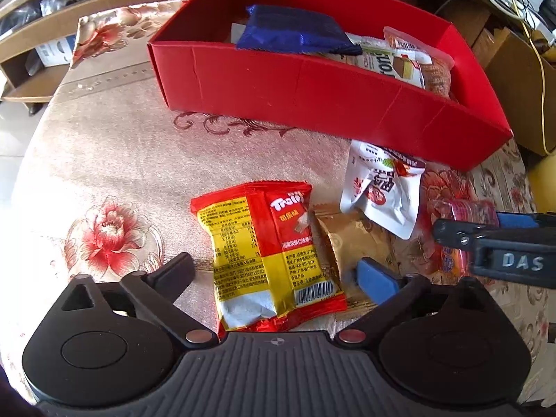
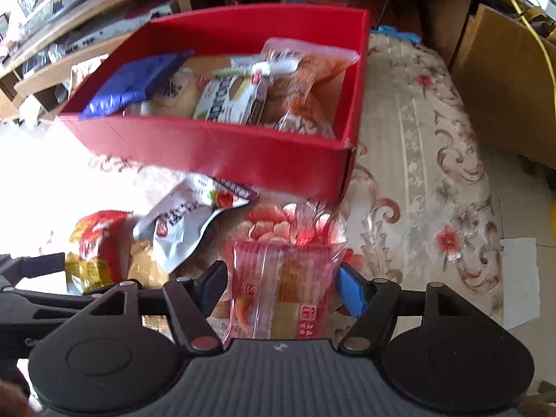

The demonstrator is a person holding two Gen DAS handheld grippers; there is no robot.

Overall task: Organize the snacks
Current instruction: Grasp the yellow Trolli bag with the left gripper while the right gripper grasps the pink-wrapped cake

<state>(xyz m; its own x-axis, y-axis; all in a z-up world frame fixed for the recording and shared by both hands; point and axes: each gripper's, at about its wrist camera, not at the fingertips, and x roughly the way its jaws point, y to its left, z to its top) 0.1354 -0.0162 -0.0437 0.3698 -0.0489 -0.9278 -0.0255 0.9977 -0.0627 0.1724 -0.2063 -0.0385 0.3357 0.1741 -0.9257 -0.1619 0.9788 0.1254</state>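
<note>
Right wrist: crinkly clear packet [image 2: 281,295], perhaps gripped

Trolli packet [image 1: 267,253] on tablecloth [image 1: 104,146], before box [image 1: 312,93]; pouch [image 1: 382,191] right.

You see a cloth [image 1: 114,146] with red flowers on the table, bright with sun at its left edge; past the far edge stand wooden shelves [image 1: 41,52]; a yellow cable [image 1: 540,80] hangs by a wooden cabinet [image 2: 504,80]; pale floor tiles [image 2: 521,187] lie right.
</note>
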